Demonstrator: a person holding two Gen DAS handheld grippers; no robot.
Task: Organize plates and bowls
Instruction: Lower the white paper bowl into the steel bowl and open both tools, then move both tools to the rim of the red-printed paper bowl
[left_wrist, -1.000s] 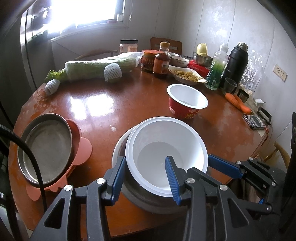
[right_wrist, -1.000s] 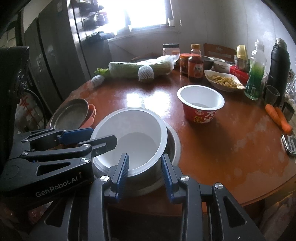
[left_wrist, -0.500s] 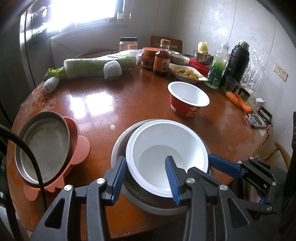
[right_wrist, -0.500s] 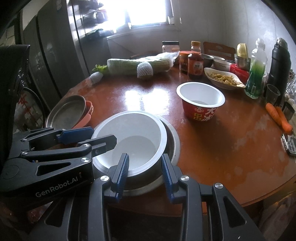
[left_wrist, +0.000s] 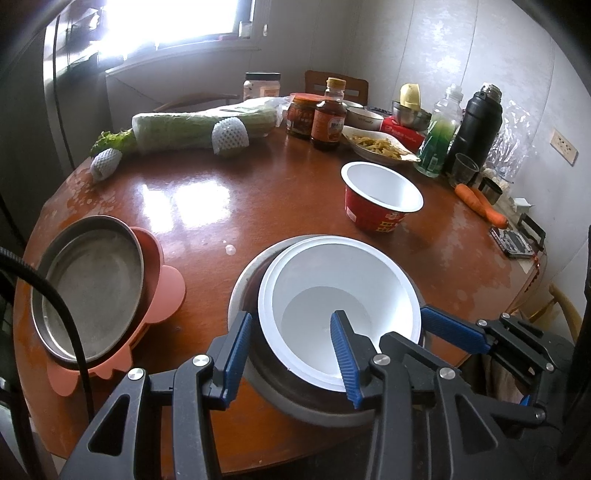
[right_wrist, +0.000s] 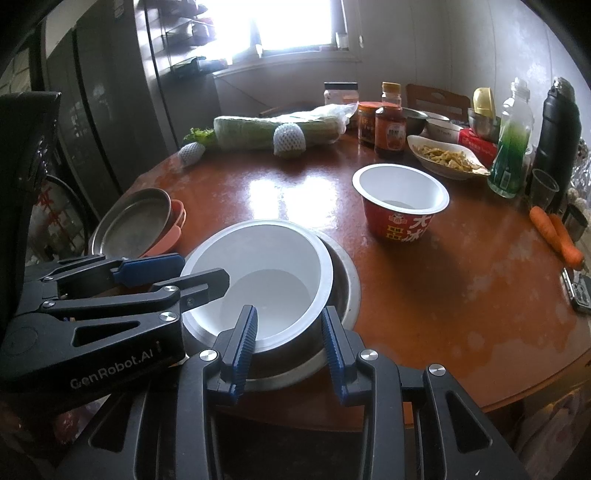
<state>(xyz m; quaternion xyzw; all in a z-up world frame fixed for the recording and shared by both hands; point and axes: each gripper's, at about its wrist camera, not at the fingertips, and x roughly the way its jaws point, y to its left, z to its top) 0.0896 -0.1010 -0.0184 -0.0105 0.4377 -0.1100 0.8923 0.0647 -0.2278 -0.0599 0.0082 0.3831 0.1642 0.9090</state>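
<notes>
A white bowl (left_wrist: 340, 291) (right_wrist: 266, 269) sits nested in a metal bowl (left_wrist: 243, 295) (right_wrist: 343, 280) near the table's front edge. My left gripper (left_wrist: 291, 343) is open, its fingers straddling the near left rim of both bowls. My right gripper (right_wrist: 288, 336) is open, its fingers straddling the near right rim. A metal plate (left_wrist: 92, 288) (right_wrist: 133, 221) lies on a pink plate (left_wrist: 162, 288) at the left. A red paper bowl (left_wrist: 380, 199) (right_wrist: 400, 203) stands further back.
The round brown table (left_wrist: 207, 206) holds wrapped greens (left_wrist: 199, 125), sauce jars (left_wrist: 327, 118), a dish of food (left_wrist: 376, 144), a green bottle (left_wrist: 437, 136), a black flask (left_wrist: 476, 125) and carrots (left_wrist: 480, 205) along the back and right.
The nested bowls sit a little lower and nearer in both views. Both grippers stay open at the rim.
</notes>
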